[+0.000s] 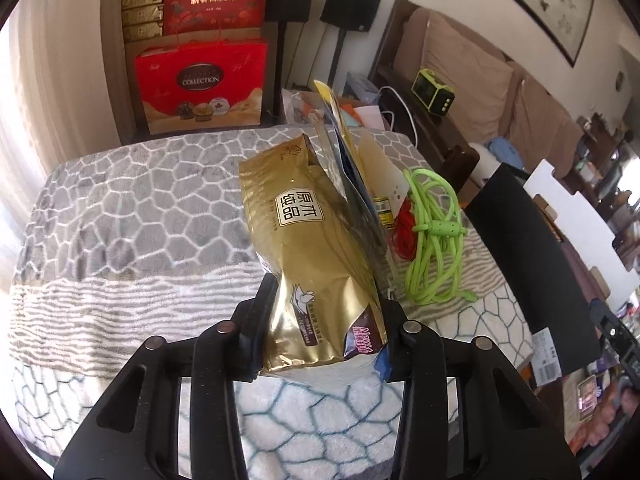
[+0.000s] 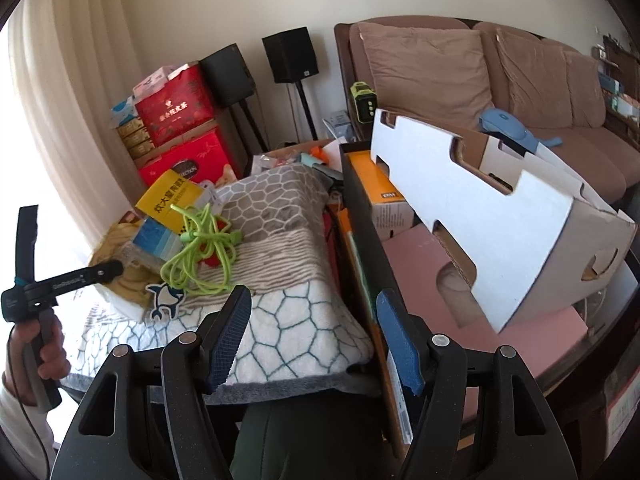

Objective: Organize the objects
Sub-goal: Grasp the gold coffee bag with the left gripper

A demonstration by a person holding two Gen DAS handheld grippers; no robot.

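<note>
The left gripper (image 1: 324,344) is clamped on a gold pouch (image 1: 316,248), other packets leaning just behind it, a green cord (image 1: 430,236) beyond to the right. The right gripper (image 2: 316,340) stands apart, empty, above the blanket (image 2: 300,320).

red gift box (image 1: 200,84): "COLLECTION" | gold packet (image 1: 316,248): "原木纯品", "New"
</note>
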